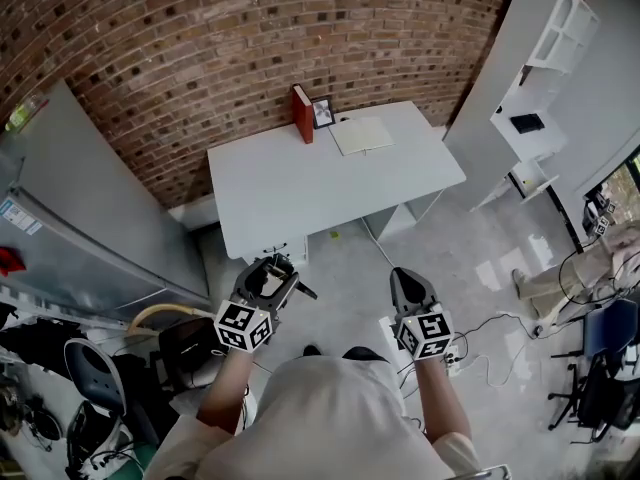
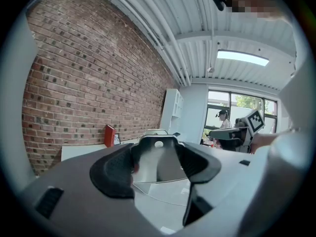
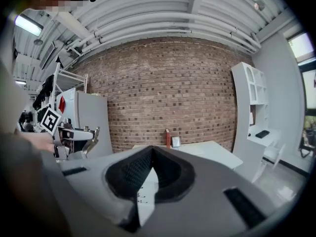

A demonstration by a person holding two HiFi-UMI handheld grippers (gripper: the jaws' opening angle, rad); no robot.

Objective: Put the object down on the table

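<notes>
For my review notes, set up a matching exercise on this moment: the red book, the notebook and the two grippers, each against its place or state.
Things:
1. red book
2. notebook
3. left gripper
4. right gripper

Places or states:
A. fingers closed together
B. lies flat on the white table
C. stands upright at the table's far edge
D. fingers wide, gripping a translucent object

Pairs: 1-C, 2-B, 3-D, 4-A

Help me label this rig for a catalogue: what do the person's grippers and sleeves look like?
Both the left gripper and right gripper are grey shells with black textured pads. Each carries a white cube printed with black square markers. The person wears a pale short-sleeved shirt.
</notes>
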